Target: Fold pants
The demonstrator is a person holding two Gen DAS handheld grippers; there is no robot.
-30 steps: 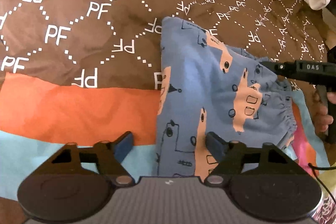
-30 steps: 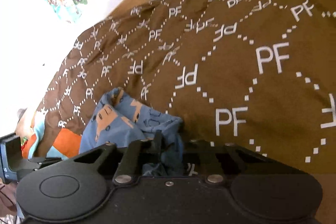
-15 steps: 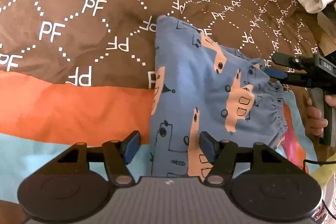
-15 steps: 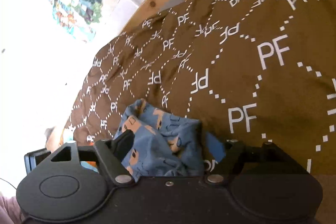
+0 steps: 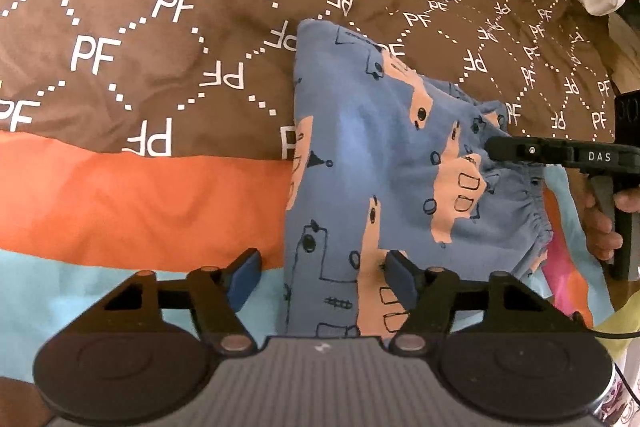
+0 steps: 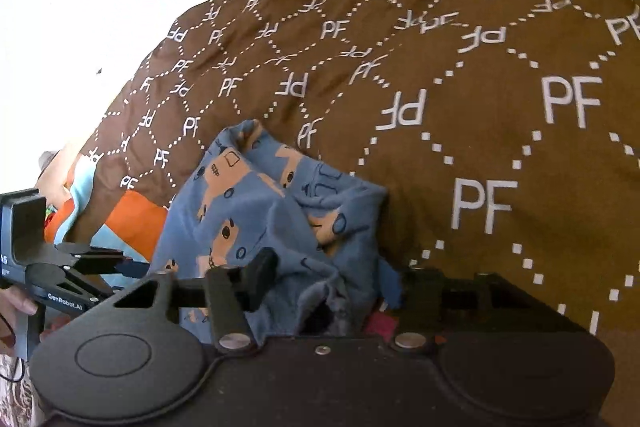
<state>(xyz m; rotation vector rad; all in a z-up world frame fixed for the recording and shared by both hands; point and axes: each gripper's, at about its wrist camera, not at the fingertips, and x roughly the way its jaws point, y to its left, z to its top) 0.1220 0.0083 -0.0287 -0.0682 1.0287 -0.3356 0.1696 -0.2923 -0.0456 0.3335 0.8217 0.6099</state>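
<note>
Left wrist view shows the blue pants on the bed, left gripper jaws spread over the six o'clock edge, right gripper jaws spread around bunched cloth, so pinching opposite corners evenly should keep the fold square.

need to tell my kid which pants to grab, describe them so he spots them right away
On the brown PF-print blanket, where it meets the orange stripe, lie the pants. They are the only blue cloth there, printed with peach vehicles.
</note>
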